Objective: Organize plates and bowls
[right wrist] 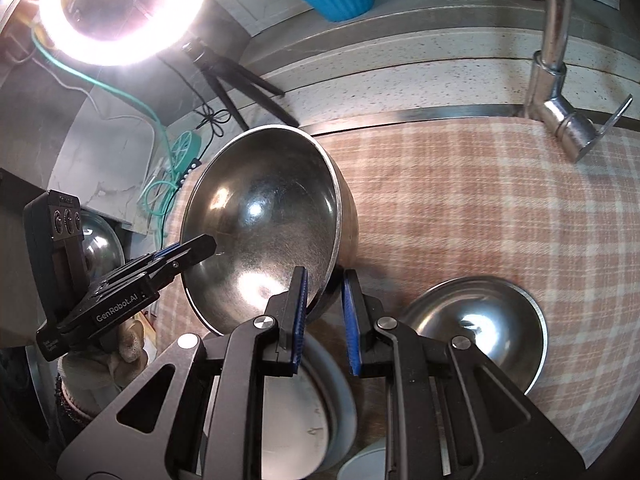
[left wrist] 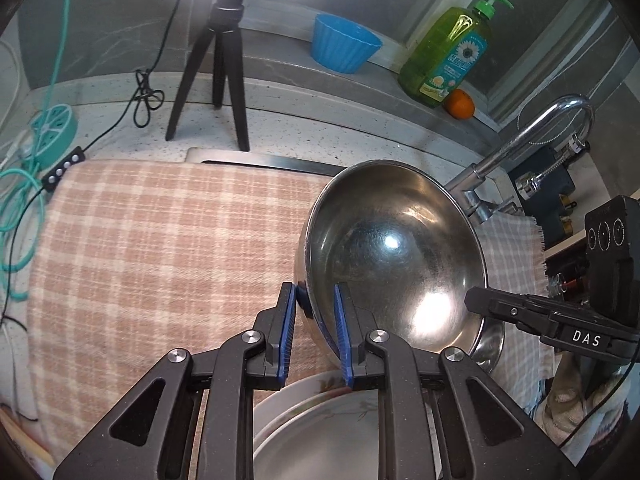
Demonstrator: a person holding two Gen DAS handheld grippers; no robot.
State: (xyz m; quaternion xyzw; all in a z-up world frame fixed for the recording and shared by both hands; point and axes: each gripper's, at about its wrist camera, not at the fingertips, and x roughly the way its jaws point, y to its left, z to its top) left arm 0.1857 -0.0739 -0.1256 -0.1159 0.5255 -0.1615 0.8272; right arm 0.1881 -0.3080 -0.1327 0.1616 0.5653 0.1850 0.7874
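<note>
A large steel bowl (left wrist: pixel 392 256) (right wrist: pixel 264 228) hangs tilted above the checked cloth (left wrist: pixel 160 248), held by its rim on two sides. My left gripper (left wrist: pixel 316 294) is shut on the rim's near edge; in the right wrist view the left gripper (right wrist: pixel 202 246) clamps the bowl's left rim. My right gripper (right wrist: pixel 325 278) is shut on the opposite rim, and the right gripper (left wrist: pixel 478 300) shows at the bowl's right side in the left wrist view. Stacked plates (left wrist: pixel 320 412) (right wrist: pixel 296 408) lie under the grippers. A second steel bowl (right wrist: pixel 480 328) sits on the cloth.
A faucet (left wrist: pixel 532 140) (right wrist: pixel 556 52) curves over the cloth's far edge. A black tripod (left wrist: pixel 220 68), blue cup (left wrist: pixel 344 44), green soap bottle (left wrist: pixel 448 52) and orange (left wrist: pixel 460 104) stand at the back. Cables (left wrist: pixel 24 208) lie left. Another steel bowl (right wrist: pixel 100 242) sits far left.
</note>
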